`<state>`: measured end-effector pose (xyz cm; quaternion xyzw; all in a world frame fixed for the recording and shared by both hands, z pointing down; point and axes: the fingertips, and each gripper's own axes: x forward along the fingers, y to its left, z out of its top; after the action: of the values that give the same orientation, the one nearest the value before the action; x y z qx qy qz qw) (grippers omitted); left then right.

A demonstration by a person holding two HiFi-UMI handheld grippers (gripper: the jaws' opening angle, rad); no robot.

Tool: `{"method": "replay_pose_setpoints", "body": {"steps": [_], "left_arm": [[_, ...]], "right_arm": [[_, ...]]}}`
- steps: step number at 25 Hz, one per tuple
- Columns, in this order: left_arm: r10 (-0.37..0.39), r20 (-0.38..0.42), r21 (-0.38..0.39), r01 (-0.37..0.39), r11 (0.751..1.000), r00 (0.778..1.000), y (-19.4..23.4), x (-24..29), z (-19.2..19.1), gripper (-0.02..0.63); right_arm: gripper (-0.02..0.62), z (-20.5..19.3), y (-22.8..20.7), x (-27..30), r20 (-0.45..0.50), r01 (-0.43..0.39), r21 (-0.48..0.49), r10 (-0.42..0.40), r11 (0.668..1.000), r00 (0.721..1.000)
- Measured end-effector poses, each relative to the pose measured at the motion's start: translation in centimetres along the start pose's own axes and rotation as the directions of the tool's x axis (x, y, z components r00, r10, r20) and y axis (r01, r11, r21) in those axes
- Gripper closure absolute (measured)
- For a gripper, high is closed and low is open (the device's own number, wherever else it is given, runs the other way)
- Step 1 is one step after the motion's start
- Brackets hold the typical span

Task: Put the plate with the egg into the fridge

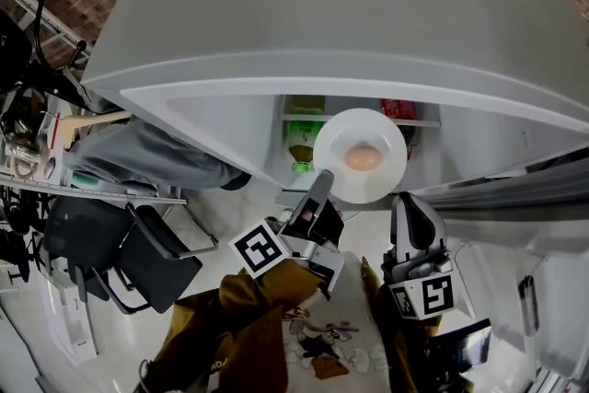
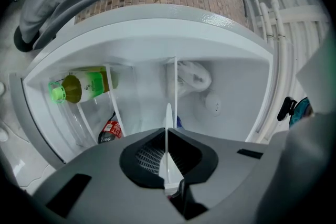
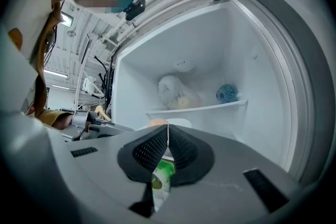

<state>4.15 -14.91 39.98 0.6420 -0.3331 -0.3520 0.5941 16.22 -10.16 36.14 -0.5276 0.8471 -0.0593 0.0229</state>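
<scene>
Plate (image 1: 382, 138) with egg (image 1: 363, 158) hangs before the open fridge (image 1: 322, 23), pinched by the left hand-held gripper (image 1: 323, 177); right hand-held gripper (image 1: 403, 202) is pressed together, empty. Shelving remains.

No print legible to me: green bottle label (image 2: 95, 83) and red label (image 2: 110, 128) blurred; marker cube (image 1: 259, 250) bears only a square pattern.

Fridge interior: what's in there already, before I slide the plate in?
Visible: a green-capped bottle, a red can, and a white bag and a blue round item on a shelf. In the head view the plate covers whatever lies behind it.
</scene>
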Motion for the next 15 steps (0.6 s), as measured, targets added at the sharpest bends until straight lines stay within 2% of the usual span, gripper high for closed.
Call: {"method": "replay_pose_setpoints", "body": {"steps": [9,11,15], "left_arm": [[-0.023,0.042,0.014,0.022,1.000,0.999,-1.4,0.3,1.1,0.588],[-0.023,0.047,0.015,0.023,1.000,0.999,-1.5,0.2,1.2,0.588],[-0.026,0.056,0.019,0.025,1.000,0.998,-1.6,0.2,1.5,0.588]], "right_arm": [[0.588,0.1,1.3,0.3,-0.002,-0.057,-0.004,0.057,0.998,0.998],[0.588,0.1,1.6,0.3,0.002,-0.069,0.023,0.069,0.997,0.998],[0.588,-0.1,1.1,0.4,0.018,-0.050,0.140,0.048,0.989,0.999]]}}
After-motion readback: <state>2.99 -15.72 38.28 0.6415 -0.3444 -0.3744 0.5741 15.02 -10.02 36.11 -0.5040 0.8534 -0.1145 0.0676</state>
